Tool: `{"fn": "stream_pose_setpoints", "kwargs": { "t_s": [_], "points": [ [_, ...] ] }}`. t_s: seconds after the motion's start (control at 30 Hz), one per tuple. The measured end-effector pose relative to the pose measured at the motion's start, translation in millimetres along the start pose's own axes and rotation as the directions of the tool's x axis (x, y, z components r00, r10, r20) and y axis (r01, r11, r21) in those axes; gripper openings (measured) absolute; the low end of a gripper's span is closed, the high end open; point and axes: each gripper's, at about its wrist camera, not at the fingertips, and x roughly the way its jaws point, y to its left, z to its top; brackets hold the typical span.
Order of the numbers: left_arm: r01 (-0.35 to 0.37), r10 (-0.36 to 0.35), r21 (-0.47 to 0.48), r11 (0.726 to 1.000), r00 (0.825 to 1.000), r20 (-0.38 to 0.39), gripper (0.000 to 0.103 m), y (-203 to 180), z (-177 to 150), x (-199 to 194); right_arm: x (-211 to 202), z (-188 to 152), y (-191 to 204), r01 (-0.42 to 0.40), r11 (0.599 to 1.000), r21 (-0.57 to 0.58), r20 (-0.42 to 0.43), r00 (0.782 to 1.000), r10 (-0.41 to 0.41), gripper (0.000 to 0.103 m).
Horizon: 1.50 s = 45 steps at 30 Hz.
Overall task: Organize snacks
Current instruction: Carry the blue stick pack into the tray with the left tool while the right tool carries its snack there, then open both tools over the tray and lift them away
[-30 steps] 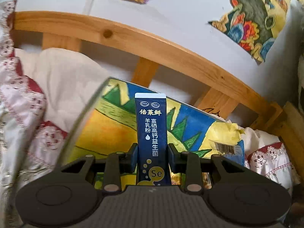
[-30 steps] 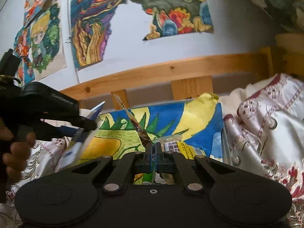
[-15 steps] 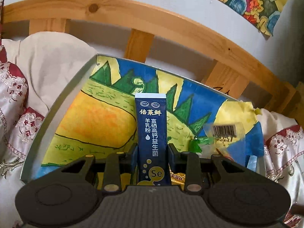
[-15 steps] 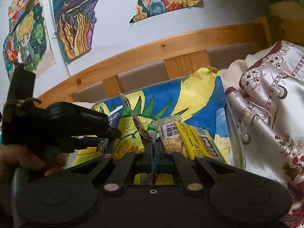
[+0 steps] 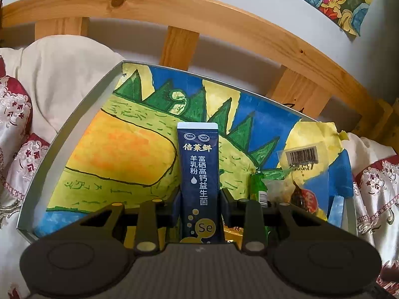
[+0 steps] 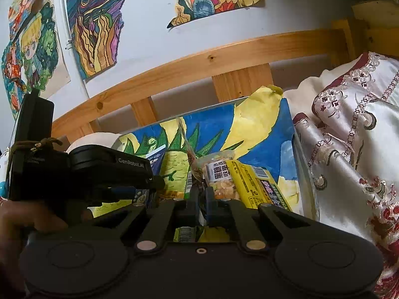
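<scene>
Your left gripper [image 5: 199,196] pinches the navy sachet [image 5: 198,172] upright over the painted tray [image 5: 74,114]. Your right gripper [image 6: 202,196] has just begun parting, a clear packet [image 6: 192,159] between its pads, beside the yellow pack [image 6: 251,184].

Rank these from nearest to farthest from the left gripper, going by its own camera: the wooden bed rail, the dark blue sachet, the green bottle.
1. Dark blue sachet: clamped upright in the left gripper.
2. Green bottle: just right of the fingers, inside the tray.
3. Wooden bed rail: far behind, beyond the tray's back edge.
</scene>
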Motion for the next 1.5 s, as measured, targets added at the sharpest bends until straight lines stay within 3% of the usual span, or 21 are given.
{"fn": "stream_pose_setpoints", "kwargs": {
  "t_s": [0.1, 0.23, 0.33, 0.4, 0.73, 0.83, 0.97, 1.1, 1.5],
  "points": [
    [0.001, -0.001, 0.001, 1.000, 1.000, -0.005, 0.037, 0, 0, 2, 1, 0, 0, 0.002, 1.000, -0.012, 0.002, 1.000, -0.002, 0.006],
    [-0.010, 0.010, 0.003, 1.000, 1.000, -0.009, 0.040, -1, -1, 3, 2, 0, 1, 0.010, 0.999, -0.038, 0.003, 1.000, -0.010, 0.016],
    [0.004, -0.004, -0.010, 1.000, 1.000, -0.004, 0.057, 1, 0, 1, 2, 0, 1, 0.015, 0.998, -0.053, 0.010, 1.000, -0.014, 0.019],
    [0.008, -0.008, -0.022, 1.000, 1.000, 0.009, 0.062, 2, 1, -4, 1, 0, 2, 0.019, 0.997, -0.070, 0.019, 1.000, -0.018, 0.020],
    [0.026, -0.020, -0.055, 0.998, 0.994, 0.106, 0.094, 20, 1, -51, -23, 12, 16, 0.057, 0.987, -0.153, 0.112, 0.993, -0.040, 0.066],
    [0.001, 0.008, -0.054, 0.999, 0.986, 0.166, 0.102, 28, -2, -74, -33, 16, 21, 0.065, 0.984, -0.164, 0.133, 0.990, -0.043, 0.079],
    [-0.017, 0.032, -0.072, 0.997, 0.977, 0.213, 0.102, 39, -9, -100, -55, 19, 31, 0.073, 0.980, -0.186, 0.160, 0.986, -0.043, 0.095],
    [-0.023, 0.044, -0.094, 0.995, 0.973, 0.228, 0.102, 47, -19, -124, -77, 19, 41, 0.090, 0.974, -0.206, 0.182, 0.982, -0.053, 0.100],
    [-0.047, 0.046, -0.003, 0.999, 0.955, 0.294, 0.102, 63, -59, -192, -124, 11, 68, 0.083, 0.967, -0.240, 0.200, 0.979, -0.034, 0.102]
  ]
}}
